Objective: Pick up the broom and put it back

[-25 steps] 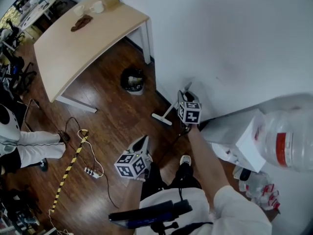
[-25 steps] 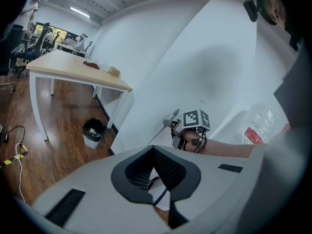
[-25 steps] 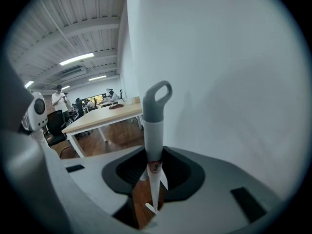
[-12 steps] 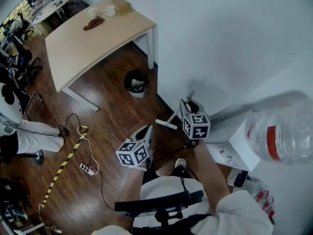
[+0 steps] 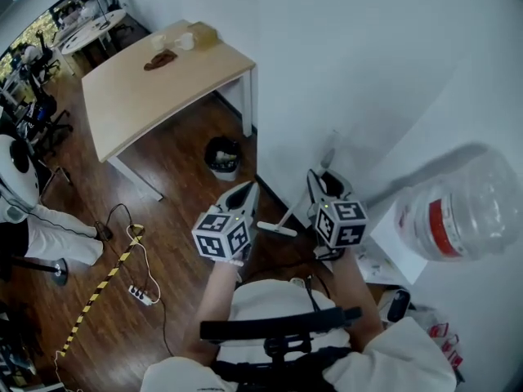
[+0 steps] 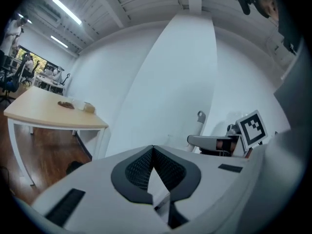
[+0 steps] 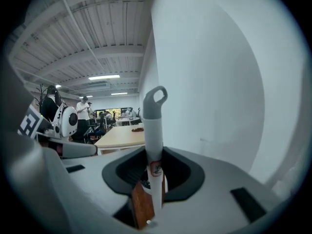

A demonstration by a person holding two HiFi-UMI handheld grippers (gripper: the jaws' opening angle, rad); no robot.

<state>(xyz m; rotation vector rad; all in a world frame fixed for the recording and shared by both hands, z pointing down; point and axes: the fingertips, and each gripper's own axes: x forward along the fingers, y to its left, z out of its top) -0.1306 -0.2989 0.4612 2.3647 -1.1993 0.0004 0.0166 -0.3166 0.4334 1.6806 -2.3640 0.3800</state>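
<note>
The broom has a white handle (image 7: pixel 154 130) with a grey hanging loop at its top. My right gripper (image 7: pixel 153 155) is shut on that handle, which stands upright between the pads. From the head view the right gripper (image 5: pixel 324 178) holds the broom near the white wall, and the broom head (image 5: pixel 278 229) hangs below it over the wood floor. My left gripper (image 5: pixel 245 189) is raised beside it, to the left, and touches nothing. Its jaws (image 6: pixel 152 149) are shut, tips together and empty. The left gripper view also catches the right gripper (image 6: pixel 214 141) and the broom's loop (image 6: pixel 201 116).
A light wooden table (image 5: pixel 147 96) stands at the back left, with a black waste bin (image 5: pixel 222 155) by its leg. A power strip with cable (image 5: pixel 139 292) and striped tape (image 5: pixel 98 292) lie on the floor. A large water bottle (image 5: pixel 458 219) is at the right. A person in white (image 5: pixel 41 235) is at the left.
Both grippers have risen. The right one has carried the broom upward, with its head lifted along the wall. The left gripper has come up beside it, still empty.
</note>
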